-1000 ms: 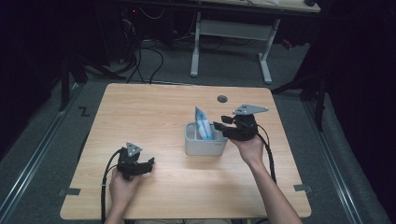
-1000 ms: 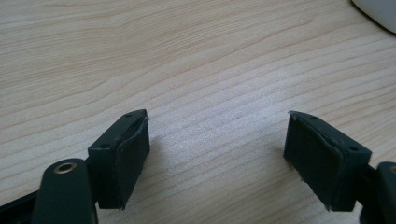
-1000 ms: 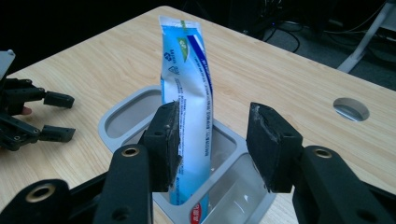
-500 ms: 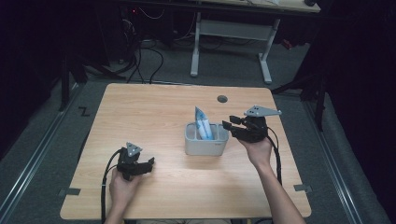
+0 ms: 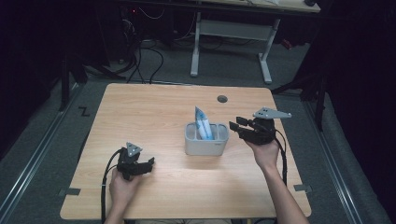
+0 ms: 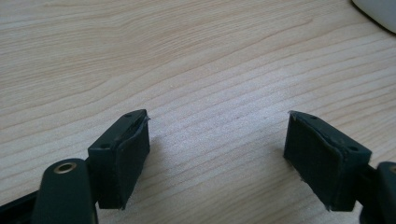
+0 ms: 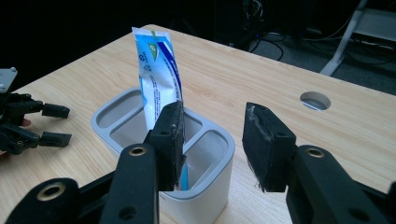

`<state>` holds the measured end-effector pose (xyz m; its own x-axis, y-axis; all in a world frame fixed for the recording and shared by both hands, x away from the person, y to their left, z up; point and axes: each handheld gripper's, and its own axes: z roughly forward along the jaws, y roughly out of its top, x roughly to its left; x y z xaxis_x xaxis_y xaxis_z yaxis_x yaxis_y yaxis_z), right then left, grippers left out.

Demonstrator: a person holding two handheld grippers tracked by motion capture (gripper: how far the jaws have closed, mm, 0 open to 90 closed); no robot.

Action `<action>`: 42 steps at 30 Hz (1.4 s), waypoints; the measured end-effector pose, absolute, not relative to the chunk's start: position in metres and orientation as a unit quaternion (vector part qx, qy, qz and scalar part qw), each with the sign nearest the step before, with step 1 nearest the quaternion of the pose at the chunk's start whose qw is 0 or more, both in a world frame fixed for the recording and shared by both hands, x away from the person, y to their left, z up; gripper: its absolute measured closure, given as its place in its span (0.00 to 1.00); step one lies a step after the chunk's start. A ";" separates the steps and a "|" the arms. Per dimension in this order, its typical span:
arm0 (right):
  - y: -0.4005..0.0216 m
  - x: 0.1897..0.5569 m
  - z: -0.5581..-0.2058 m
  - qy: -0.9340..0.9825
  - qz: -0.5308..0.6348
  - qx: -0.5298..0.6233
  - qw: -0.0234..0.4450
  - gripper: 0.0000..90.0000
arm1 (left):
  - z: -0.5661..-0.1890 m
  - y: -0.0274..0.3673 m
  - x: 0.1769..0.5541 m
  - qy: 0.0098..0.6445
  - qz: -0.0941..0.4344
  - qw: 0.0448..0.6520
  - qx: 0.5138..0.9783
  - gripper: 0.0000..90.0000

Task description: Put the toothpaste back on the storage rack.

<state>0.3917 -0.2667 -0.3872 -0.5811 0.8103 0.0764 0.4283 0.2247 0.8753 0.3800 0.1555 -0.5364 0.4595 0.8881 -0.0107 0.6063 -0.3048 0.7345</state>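
Observation:
A grey compartment holder point(image 5: 205, 145) stands at the middle of the wooden table point(image 5: 149, 107). A blue-and-white pouch point(image 5: 202, 123) stands upright in one of its compartments, top leaning left. My right gripper point(image 5: 236, 123) hovers just right of the holder, pointing at it, open with nothing between its pads; its jaws have just been closing. In the right gripper view the pouch point(image 7: 156, 70) rises from the holder point(image 7: 112, 112) beyond the right gripper point(image 7: 212, 116). My left gripper point(image 5: 150, 164) rests low at the front left, open over bare wood point(image 6: 215, 135).
A round cable hole point(image 5: 222, 99) lies behind the holder, also seen as the hole point(image 7: 315, 100) in the right gripper view. A white-legged desk point(image 5: 231, 32) and cables stand on the floor beyond the table's far edge.
My right gripper has drawn back to the right, away from the holder's right rim. The pouch stays in the holder. The left gripper has not moved.

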 end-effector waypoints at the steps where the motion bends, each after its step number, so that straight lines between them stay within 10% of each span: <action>1: -0.267 0.392 -0.387 0.756 0.469 0.410 0.204 0.65 | -0.536 0.155 0.380 0.478 0.204 0.345 0.781 0.25; 42: -0.319 0.365 -0.412 0.711 0.482 0.468 0.206 0.66 | -0.536 0.155 0.380 0.478 0.204 0.345 0.781 0.25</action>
<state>0.3648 -0.3190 -0.4125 -0.4768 0.8647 0.1583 0.4676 0.0970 0.8786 0.3800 0.1555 -0.5364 0.4592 0.8883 -0.0109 0.6066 -0.3046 0.7343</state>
